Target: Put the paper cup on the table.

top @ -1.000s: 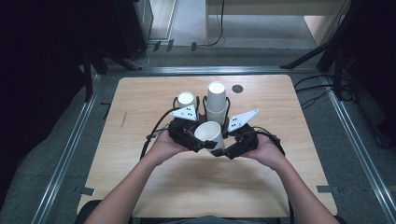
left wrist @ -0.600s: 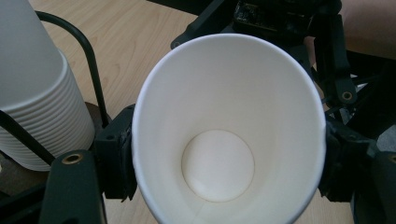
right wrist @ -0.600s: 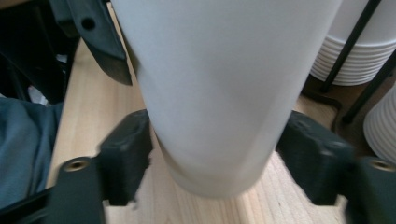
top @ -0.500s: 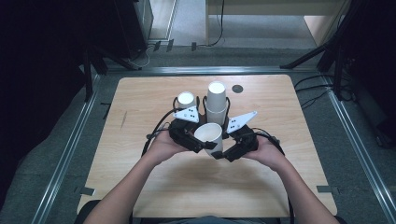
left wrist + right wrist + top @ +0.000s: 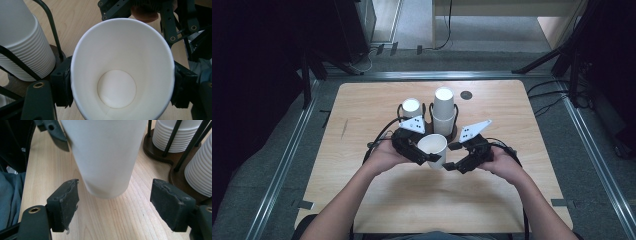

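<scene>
A: Where is the paper cup (image 5: 432,149)?

B: Mid-worktop (image 5: 362,200), held off the wood. The left gripper (image 5: 120,82) has it, jaws pressed to opposite sides just under the rim. The left gripper view looks into the open mouth: white inside, round base, nothing in it.

A: Upright?

B: Mouth up, tilted toward the person in the high view. The right gripper view shows the base hanging clear of the wood.

A: And the right gripper (image 5: 113,205)?

B: Jaws wide, one pad either side of the cup's lower end, neither touching it. In the high view it sits just right of the cup, level with the left gripper.

A: What lies behind?

B: A dark wire cup holder (image 5: 430,111) on a brown base, just beyond the held cup. It carries two stacks of white cups: the shorter stack (image 5: 411,108) on the left, the taller stack (image 5: 444,110) on the right. Ribbed rims show in both gripper views.

A: Anything else on the wood?

B: A small dark disc (image 5: 466,95) near the far edge.
</scene>
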